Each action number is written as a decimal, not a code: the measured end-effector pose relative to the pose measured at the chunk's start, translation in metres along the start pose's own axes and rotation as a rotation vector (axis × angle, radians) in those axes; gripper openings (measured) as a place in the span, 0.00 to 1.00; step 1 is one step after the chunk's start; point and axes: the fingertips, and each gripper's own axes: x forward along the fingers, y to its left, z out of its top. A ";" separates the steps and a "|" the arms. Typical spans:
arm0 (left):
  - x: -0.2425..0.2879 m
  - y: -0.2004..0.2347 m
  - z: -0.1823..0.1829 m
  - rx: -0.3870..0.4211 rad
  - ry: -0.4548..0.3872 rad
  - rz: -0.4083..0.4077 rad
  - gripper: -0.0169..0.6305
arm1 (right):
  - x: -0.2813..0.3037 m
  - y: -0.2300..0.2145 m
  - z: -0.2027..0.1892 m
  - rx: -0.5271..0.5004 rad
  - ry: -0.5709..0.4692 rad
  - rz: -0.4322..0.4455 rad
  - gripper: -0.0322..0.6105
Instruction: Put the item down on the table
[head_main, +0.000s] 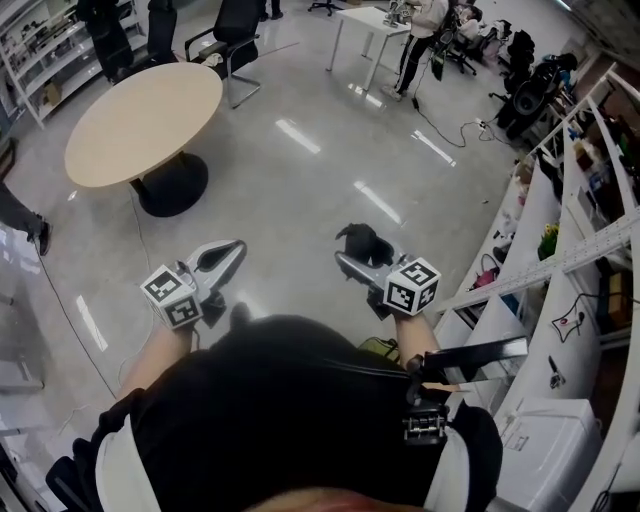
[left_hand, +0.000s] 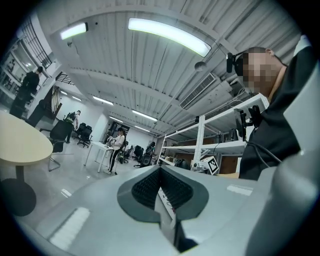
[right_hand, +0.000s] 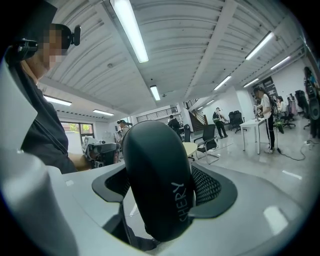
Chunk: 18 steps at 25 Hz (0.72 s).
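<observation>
My right gripper (head_main: 356, 256) is shut on a black computer mouse (head_main: 364, 241), which stands upright between the jaws. In the right gripper view the mouse (right_hand: 159, 185) fills the gap between the ribbed pads (right_hand: 209, 186) of that gripper (right_hand: 162, 172), with pale lettering on its side. My left gripper (head_main: 232, 252) is held out beside it, jaws together and nothing in them; its view shows the gripper (left_hand: 160, 175) with both pads meeting. The round beige table (head_main: 145, 108) stands ahead to the left, across bare floor, and shows small beyond the mouse (right_hand: 194, 147).
White shelving (head_main: 560, 250) loaded with odds and ends runs along my right. A black office chair (head_main: 232, 30) stands behind the round table. A white desk (head_main: 368, 28) with a person beside it is further back. A cable (head_main: 70, 300) trails over the floor at left.
</observation>
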 end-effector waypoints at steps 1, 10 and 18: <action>-0.002 0.015 0.005 -0.004 -0.002 -0.007 0.02 | 0.013 -0.002 0.004 -0.002 0.001 -0.012 0.64; -0.042 0.171 0.071 0.041 0.007 -0.047 0.02 | 0.180 -0.001 0.071 -0.043 -0.049 -0.055 0.64; -0.073 0.277 0.107 0.036 -0.005 -0.007 0.02 | 0.285 -0.005 0.094 -0.047 -0.024 -0.048 0.64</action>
